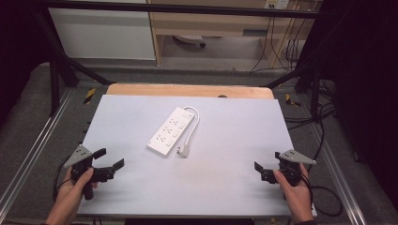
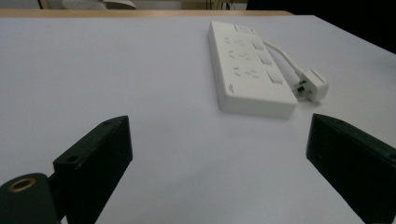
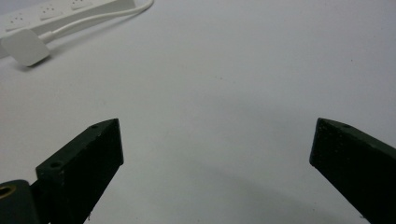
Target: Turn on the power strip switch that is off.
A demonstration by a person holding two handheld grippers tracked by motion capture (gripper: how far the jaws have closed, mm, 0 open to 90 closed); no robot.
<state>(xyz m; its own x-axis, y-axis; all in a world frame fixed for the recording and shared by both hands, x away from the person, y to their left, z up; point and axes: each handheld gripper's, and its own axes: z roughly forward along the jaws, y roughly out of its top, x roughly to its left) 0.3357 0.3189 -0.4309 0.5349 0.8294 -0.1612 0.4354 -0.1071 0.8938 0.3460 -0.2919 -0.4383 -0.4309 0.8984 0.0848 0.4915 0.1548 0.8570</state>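
Where the person's hands come in at the near edge of the counter (image 1: pixel 141 187), the left tongs (image 1: pixel 111 160) sit at the near left corner with jaws spread wide, gripping nothing, touching no object; the right tongs (image 1: pixel 266 165) sit at the near right corner, jaws likewise wide apart and empty; in the left gripper view the left tongs (image 2: pixel 219 154) frame bare white surface, and in the right gripper view the right tongs (image 3: pixel 217 158) do the same. A white power strip (image 1: pixel 171 131) lies flat near the middle of the counter, set on a diagonal, well apart from both tongs; it carries three rows of sockets with switches beside them; its white cable (image 1: pixel 193 125) loops from the far end down along its right side to a white plug (image 1: pixel 184 150) lying just beside the near end. Broad open surface surrounds the strip on every side; a strip of wood shows along the counter's far edge.
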